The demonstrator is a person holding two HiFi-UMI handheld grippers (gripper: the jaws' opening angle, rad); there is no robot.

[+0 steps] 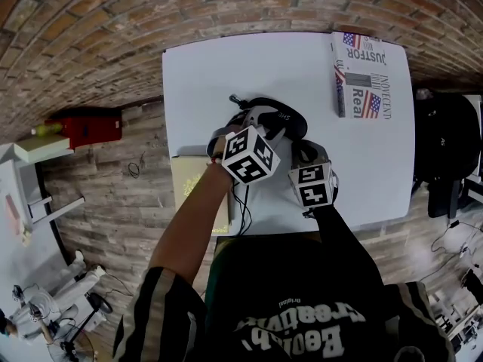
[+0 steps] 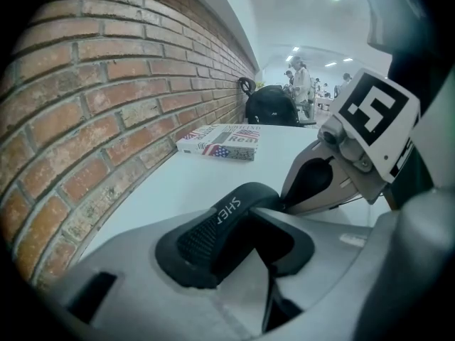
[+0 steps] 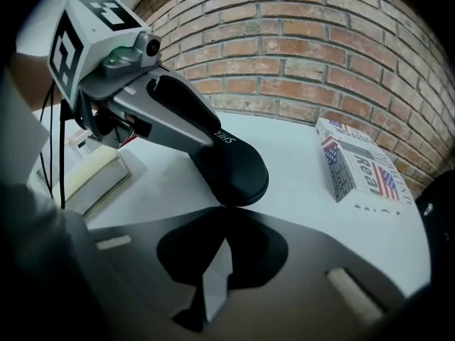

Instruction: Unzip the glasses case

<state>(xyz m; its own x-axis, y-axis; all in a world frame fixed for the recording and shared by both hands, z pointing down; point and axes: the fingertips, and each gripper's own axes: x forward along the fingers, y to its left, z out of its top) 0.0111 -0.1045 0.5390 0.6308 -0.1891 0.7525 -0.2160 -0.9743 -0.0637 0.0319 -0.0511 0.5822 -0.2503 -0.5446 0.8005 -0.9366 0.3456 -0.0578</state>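
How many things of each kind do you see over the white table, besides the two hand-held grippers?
Black oval glasses case: 1
Flag-printed paperback book: 1
Beige flat book: 1
Total: 3

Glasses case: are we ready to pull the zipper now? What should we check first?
1. The left gripper clamps the glasses case between its jaws: ok.
2. The right gripper has its jaws together at the end of the case: ok.
3. The zipper tab is pinched in the right jaws: cannot tell, it is hidden.
4. The zipper has started to open: cannot tell, no gap shows.
5. The book lies apart from the case on the table: ok.
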